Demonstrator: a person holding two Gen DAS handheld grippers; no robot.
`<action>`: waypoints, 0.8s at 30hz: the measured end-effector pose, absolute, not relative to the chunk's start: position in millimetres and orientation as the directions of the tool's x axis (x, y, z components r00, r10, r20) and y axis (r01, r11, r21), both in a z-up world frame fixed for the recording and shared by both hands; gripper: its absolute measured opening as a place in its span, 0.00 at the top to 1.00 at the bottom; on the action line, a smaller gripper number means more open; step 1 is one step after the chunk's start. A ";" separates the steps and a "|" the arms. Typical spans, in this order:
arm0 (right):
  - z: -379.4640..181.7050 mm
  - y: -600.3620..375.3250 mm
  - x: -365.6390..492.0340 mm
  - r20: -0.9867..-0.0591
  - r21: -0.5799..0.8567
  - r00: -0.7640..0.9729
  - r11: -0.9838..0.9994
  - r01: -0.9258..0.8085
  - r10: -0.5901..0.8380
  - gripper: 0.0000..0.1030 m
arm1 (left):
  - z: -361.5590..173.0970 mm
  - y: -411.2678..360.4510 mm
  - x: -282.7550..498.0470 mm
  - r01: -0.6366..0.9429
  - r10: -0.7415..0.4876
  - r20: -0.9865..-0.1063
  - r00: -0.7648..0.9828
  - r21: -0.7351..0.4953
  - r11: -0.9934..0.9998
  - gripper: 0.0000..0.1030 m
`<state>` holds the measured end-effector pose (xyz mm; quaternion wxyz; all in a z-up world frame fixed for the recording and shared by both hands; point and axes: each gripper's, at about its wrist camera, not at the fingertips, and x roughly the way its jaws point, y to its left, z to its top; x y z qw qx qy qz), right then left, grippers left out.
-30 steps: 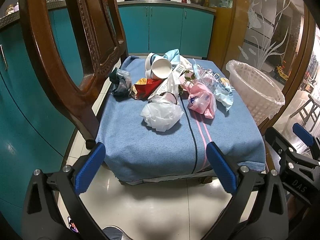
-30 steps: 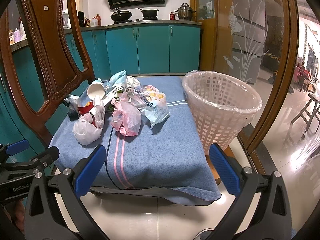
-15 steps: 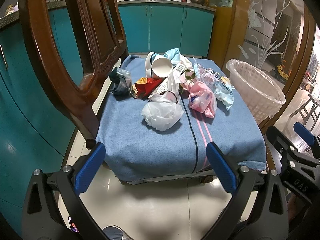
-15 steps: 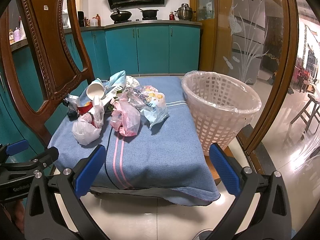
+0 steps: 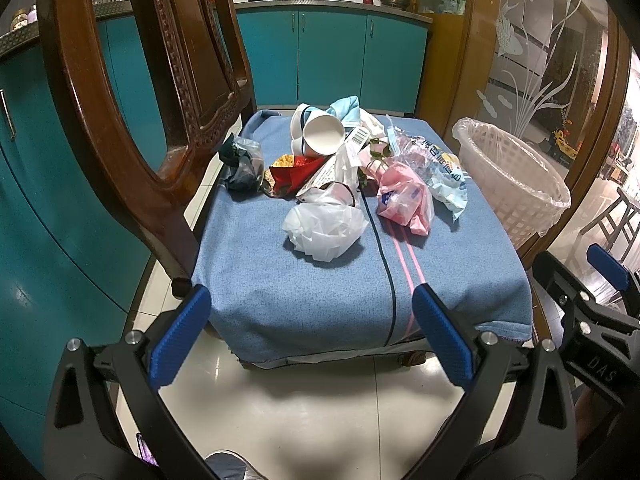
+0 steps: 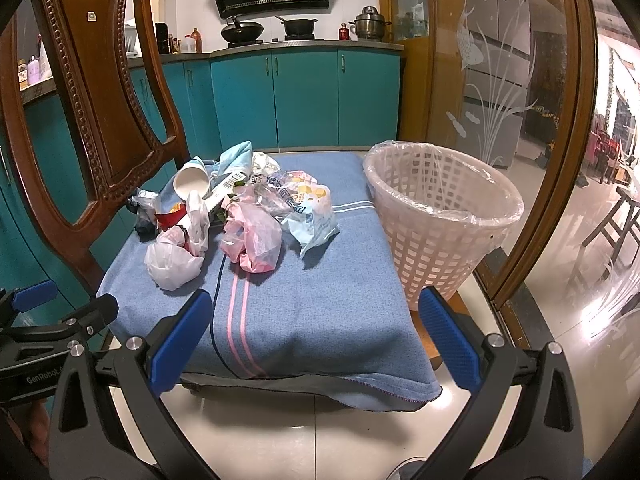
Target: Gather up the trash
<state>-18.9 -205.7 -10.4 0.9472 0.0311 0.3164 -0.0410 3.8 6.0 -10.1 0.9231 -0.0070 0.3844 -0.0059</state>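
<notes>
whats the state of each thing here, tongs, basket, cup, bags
left tongs: open, empty
right tongs: open, empty
basket: upright, lined, no trash seen inside
paper cup: tipped on its side
white bag: crumpled, on the cloth
pink bag: crumpled, on the cloth

A heap of trash [image 6: 236,216] lies on the left and rear of a cloth-covered bench [image 6: 320,312]. A lined basket [image 6: 440,216] stands at its right. A chair [image 6: 92,112] stands left, cabinets [image 6: 304,100] behind.

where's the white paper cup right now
The white paper cup lies on its side at the back of the trash pile on the blue cloth, behind the red wrapper.
</notes>
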 end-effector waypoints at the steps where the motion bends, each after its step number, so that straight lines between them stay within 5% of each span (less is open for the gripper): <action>1: -10.4 -205.1 -18.6 -0.602 0.033 0.796 0.995 0.097 -0.058 0.02 | -10.1 5.9 3.8 0.006 -0.016 -0.710 0.704 -0.017 1.000 0.03; 24: -9.3 -205.7 -19.1 -0.598 0.033 0.799 0.994 0.100 -0.060 0.02 | -13.0 3.9 1.8 0.015 -0.025 -0.702 0.712 -0.021 1.000 0.03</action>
